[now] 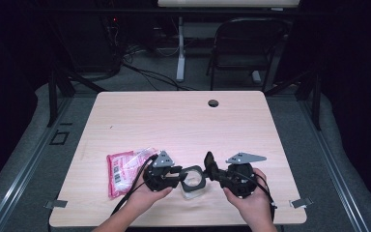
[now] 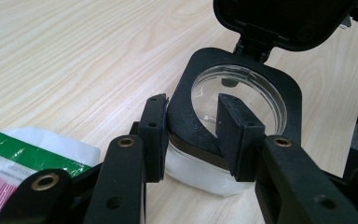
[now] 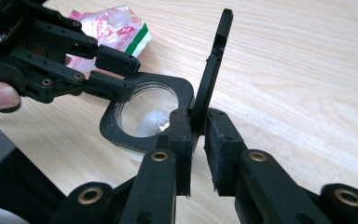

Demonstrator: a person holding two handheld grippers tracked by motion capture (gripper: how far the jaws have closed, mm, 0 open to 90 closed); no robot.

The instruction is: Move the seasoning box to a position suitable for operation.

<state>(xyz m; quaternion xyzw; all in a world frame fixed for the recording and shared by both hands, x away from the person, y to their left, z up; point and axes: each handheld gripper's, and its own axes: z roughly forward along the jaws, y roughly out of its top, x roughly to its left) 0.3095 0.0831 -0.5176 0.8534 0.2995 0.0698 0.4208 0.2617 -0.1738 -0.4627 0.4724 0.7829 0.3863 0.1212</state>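
Observation:
A small clear container point(image 1: 193, 182) with a black square rim point(image 2: 290, 89) stands near the table's front edge. Its black flip lid point(image 3: 214, 70) is hinged up and stands upright. My left gripper point(image 2: 196, 135) is shut on the rim's near corner, one pad outside it and the other inside the opening. My right gripper point(image 3: 199, 140) comes from the opposite side and is shut on the base of the raised lid point(image 1: 208, 161), a pad on each face. Something white lies inside the container point(image 3: 151, 122). In the high view the left gripper point(image 1: 178, 175) and right gripper point(image 1: 212, 171) face each other across it.
A pink and white plastic packet point(image 1: 125, 169) with a green stripe lies flat just left of the left hand, also seen as the packet point(image 3: 116, 23) beyond the left gripper. The wooden table point(image 1: 183, 121) has a cable hole point(image 1: 213, 103) at its far side. A folding chair point(image 1: 244, 48) stands behind it.

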